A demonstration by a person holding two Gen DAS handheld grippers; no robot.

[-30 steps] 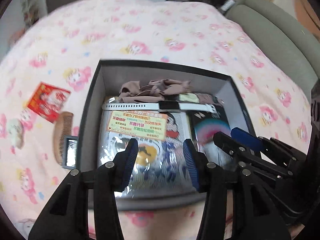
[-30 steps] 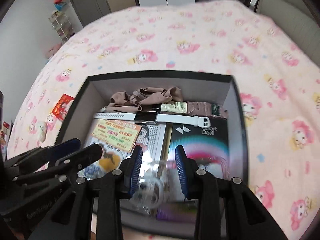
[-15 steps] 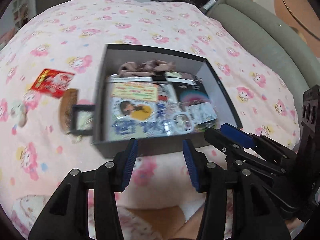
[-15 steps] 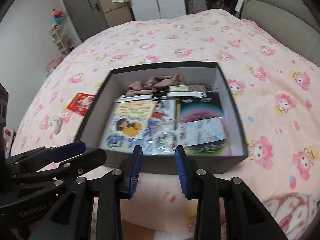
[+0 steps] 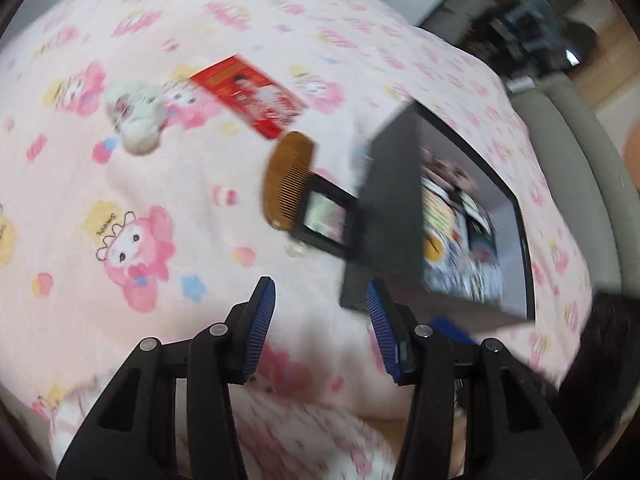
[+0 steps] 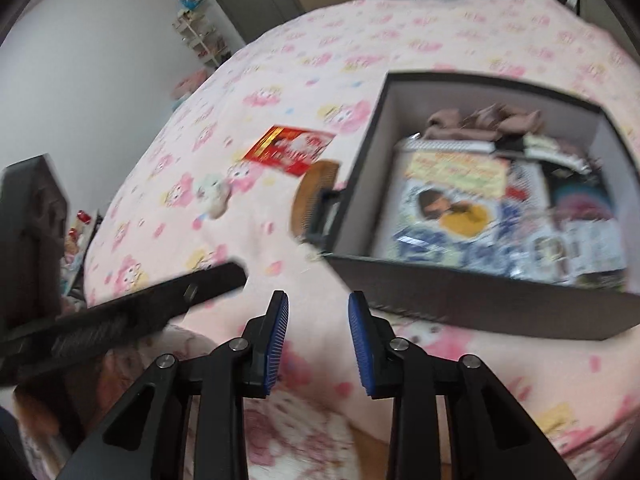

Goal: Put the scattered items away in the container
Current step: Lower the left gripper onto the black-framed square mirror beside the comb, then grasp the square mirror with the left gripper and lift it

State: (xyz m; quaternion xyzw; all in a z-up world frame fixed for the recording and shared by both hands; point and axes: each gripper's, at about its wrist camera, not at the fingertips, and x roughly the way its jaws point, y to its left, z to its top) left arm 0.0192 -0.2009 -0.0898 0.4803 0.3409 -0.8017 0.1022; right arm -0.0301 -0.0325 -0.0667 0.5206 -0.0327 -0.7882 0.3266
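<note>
**Both claws empty, near bed edge**

Your left gripper (image 5: 320,320) gapes, empty; your right gripper (image 6: 318,336), just narrowing, holds nothing. Beyond: comb (image 5: 286,178) and small mirror (image 5: 324,220) touching the box (image 6: 460,300) wall. Farther: red packet (image 5: 248,96), plush toy (image 5: 136,114).

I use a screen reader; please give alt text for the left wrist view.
The open left hand-held gripper hovers empty over a pink cartoon bedspread. Ahead lie a wooden comb, a small black mirror, a red packet and a dark box of items.
</note>
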